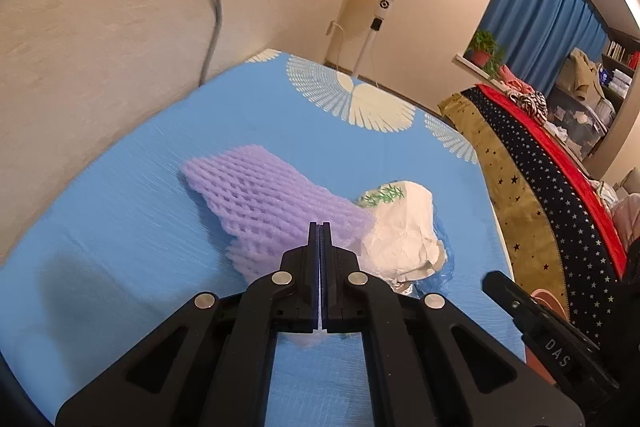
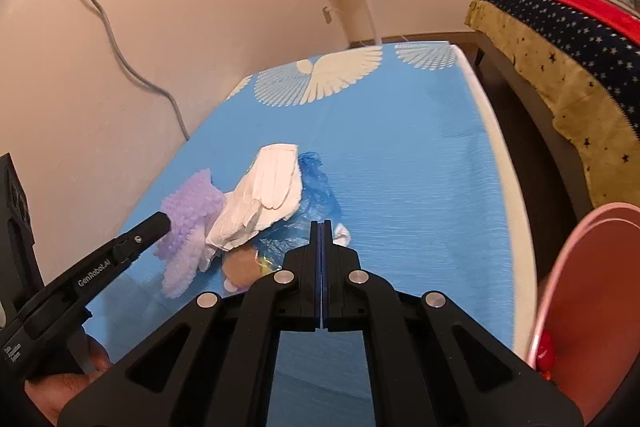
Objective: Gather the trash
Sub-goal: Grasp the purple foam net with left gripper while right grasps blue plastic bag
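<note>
Several pieces of trash uncollected, all heaped together on the blue counter (image 1: 120, 211). Judged: task barely begun, if at all.

Left wrist view:
- Purple foam net (image 1: 256, 195) lying flat on the counter, its near end running under the left tool (image 1: 320, 227).
- Crumpled white paper (image 1: 404, 231) touching the net on its right side; a clear bag edge (image 1: 444, 263) and a scrap of foil peeping out beneath.
- Left tool fully closed, fingers pressed together, tips over the net. Nothing seen clamped between the pads; actual contact with the net not determinable.
- Part of the right tool visible at lower right.

Right wrist view:
- Same heap seen from the other side: foam net (image 2: 188, 227), white paper (image 2: 264, 195), blue plastic bag (image 2: 316, 187) under the paper, a brownish scrap (image 2: 240, 267) nearest the camera.
- Right tool (image 2: 320, 227) fully closed and empty, tips over the near edge of the plastic bag; contact not determinable.
- Left tool (image 2: 162, 221) at the net's edge.
- Pink bin (image 2: 592, 291) standing beside the counter at right, a small red item (image 2: 546, 351) at its rim; otherwise contents hidden.

Remaining: every piece on the counter still to be picked up and binned.
</note>
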The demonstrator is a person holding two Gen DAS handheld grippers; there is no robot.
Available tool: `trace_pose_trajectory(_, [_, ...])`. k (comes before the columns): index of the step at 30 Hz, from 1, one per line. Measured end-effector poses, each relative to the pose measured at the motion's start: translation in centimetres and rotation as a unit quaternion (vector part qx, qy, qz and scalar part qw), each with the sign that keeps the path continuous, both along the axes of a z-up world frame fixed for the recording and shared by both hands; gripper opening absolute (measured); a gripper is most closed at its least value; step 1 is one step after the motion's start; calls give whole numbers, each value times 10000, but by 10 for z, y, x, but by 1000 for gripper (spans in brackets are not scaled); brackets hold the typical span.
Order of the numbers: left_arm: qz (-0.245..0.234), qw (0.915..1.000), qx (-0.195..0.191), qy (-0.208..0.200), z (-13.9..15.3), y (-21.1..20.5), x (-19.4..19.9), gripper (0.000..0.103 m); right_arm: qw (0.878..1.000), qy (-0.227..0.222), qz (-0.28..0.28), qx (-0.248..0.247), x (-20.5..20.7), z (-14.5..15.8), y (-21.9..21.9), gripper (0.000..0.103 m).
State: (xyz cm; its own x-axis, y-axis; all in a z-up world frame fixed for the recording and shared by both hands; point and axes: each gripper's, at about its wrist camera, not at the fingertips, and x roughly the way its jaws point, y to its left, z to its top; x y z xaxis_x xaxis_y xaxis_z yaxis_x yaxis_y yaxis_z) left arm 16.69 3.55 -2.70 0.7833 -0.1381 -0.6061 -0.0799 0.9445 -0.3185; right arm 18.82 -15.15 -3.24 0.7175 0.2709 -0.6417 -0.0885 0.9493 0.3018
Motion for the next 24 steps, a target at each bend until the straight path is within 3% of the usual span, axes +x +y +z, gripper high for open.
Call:
trace_pose_trajectory(4, [125, 9999, -44, -57, 5, 5, -8, 0, 9997, 101, -86, 203, -1, -3, -3, 10])
trace_pose_trajectory(7, [98, 9999, -28, -45, 5, 5, -8, 5, 9998, 79, -43, 173, 0, -4, 2, 30])
trace_pose_trajectory(9, [150, 9999, -33, -43, 5, 8, -7, 26, 9998, 102, -24, 167, 5, -6, 6, 37])
trace_pose_trajectory(17, [260, 9993, -246, 96, -6, 17, 4, 53, 9993, 318, 158, 67, 30, -20, 16, 37])
trace_pose_trajectory(20, [185, 9986, -373, 316, -16, 16, 13, 53, 9990, 415, 192, 3, 37, -26, 20, 37])
trace_pose_trajectory(22, [187, 9985, -300, 422, -21, 13, 15, 53, 9989, 402, 251, -63, 38, -28, 23, 32])
trace_pose_trajectory(24, [226, 9985, -138, 471, -24, 11, 16, 47, 9987, 371, 323, -117, 38, -28, 27, 14])
